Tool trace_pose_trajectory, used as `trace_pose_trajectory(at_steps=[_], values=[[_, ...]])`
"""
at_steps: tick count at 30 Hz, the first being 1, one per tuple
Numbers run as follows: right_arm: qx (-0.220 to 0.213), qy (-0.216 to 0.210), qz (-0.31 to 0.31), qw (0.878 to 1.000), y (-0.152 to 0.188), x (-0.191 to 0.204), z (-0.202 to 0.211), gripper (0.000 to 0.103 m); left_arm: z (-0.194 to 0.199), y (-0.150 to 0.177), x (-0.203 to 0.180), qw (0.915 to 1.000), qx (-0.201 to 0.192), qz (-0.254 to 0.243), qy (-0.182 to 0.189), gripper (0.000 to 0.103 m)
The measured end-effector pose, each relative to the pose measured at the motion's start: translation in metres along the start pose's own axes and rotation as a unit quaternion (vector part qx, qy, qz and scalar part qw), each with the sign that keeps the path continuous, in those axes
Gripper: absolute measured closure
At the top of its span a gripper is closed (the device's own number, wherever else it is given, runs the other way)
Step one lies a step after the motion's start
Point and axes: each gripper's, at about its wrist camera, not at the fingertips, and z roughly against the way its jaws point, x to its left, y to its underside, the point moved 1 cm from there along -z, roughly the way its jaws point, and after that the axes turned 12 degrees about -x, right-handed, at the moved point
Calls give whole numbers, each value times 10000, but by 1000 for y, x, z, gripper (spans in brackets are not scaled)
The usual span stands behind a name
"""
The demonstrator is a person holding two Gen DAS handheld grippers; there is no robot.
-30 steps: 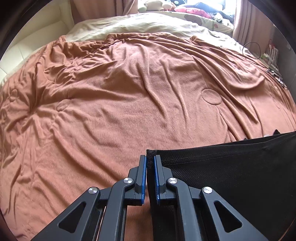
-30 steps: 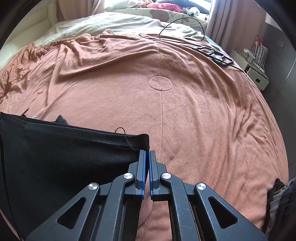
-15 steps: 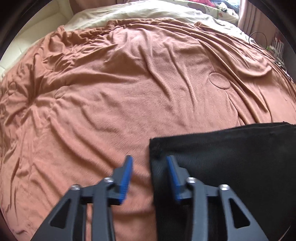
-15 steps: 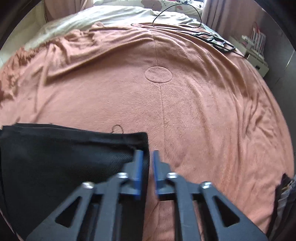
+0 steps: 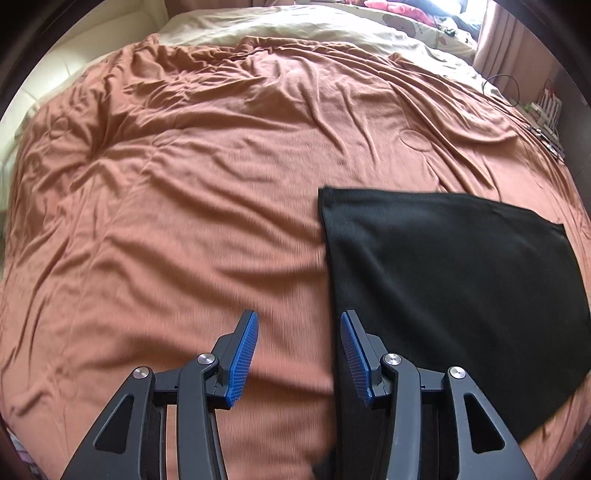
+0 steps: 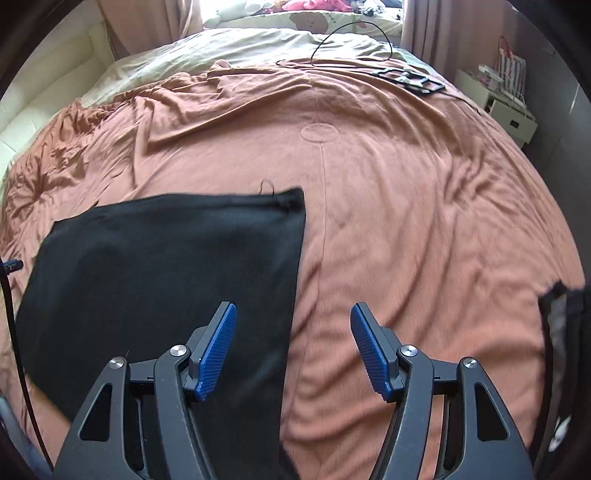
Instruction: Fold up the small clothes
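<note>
A black folded garment [image 5: 443,280] lies flat on the rust-brown blanket [image 5: 184,184]. In the left wrist view it fills the lower right, and my left gripper [image 5: 299,325] hovers over its left edge with jaws opening and only that edge below them. In the right wrist view the same garment [image 6: 166,266] lies at the lower left. My right gripper [image 6: 293,317] hangs above its right edge, jaws opening, the pads pressing on nothing. A loose thread curls at the garment's far right corner.
Cream bedding [image 5: 295,26] and pillows lie at the head of the bed. A black cable loop and a flat black frame [image 6: 410,79] rest on the far right of the blanket. A white bedside unit [image 6: 509,110] stands right of the bed. Dark clothing [image 6: 561,317] lies at the right edge.
Both grippers let go of the garment's far corners, opened, and drew back toward me. The black garment now lies flat on the blanket.
</note>
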Motion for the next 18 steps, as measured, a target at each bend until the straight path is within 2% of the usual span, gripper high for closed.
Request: trace_pose_trajectory(at_steps=[9,18], values=[[-23,-164,-321,9993,43,-4,65,41,36,44,-1,9998,30,177,113,54],[58,-417,-945,9946,85,-17,93,48,54,83,2,9975,129,591,351,54]])
